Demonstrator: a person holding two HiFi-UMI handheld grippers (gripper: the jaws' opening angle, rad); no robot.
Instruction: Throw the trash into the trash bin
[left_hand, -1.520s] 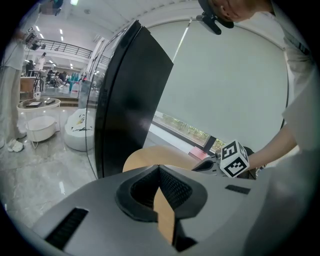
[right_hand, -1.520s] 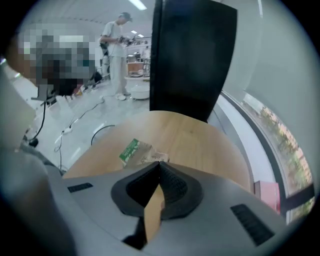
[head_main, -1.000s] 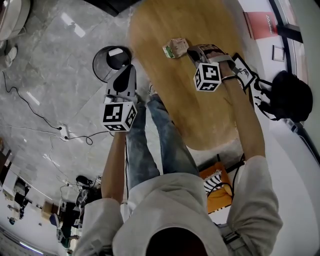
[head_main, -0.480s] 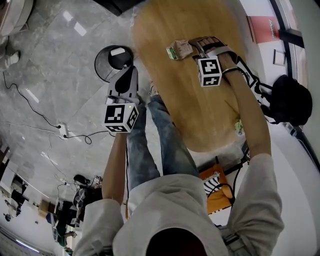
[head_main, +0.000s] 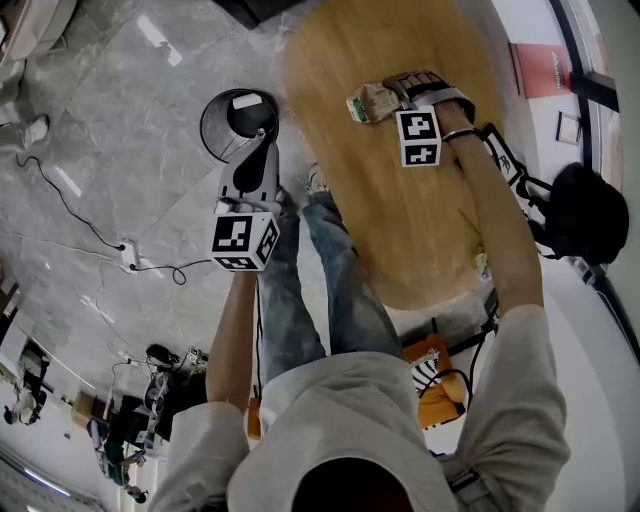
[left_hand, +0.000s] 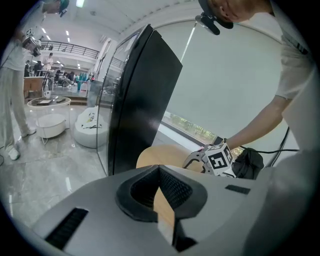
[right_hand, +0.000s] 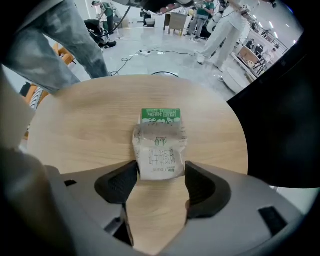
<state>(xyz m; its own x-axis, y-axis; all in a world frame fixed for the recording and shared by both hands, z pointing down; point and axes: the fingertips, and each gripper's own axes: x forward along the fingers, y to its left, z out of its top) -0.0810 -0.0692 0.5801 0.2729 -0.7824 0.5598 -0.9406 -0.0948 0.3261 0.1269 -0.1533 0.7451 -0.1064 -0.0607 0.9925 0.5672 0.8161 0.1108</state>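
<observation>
A crumpled white and green carton (head_main: 370, 102) lies on the round wooden table (head_main: 400, 220) near its far side. My right gripper (head_main: 390, 96) points straight down at it. Seen from the right gripper view, the carton's (right_hand: 160, 142) near end sits between the spread jaws of the right gripper (right_hand: 160, 172), which have just been opening. The pads flank the carton without squeezing it. My left gripper (head_main: 264, 142) hangs beside the table, over the floor and close to the black mesh trash bin (head_main: 215, 125). Its jaws (left_hand: 159, 172) are shut with nothing in them.
A white scrap (head_main: 248, 101) lies in the bin. The person's legs in jeans (head_main: 330, 270) stand between bin and table. Cables (head_main: 130, 262) run over the marble floor at left. A black bag (head_main: 585, 205) sits right of the table, and a tall black panel (left_hand: 135, 100) stands behind it.
The right gripper has dropped closer to the carton and its jaws have spread wide around it. The carton still lies on the table. The left gripper has hardly moved.
</observation>
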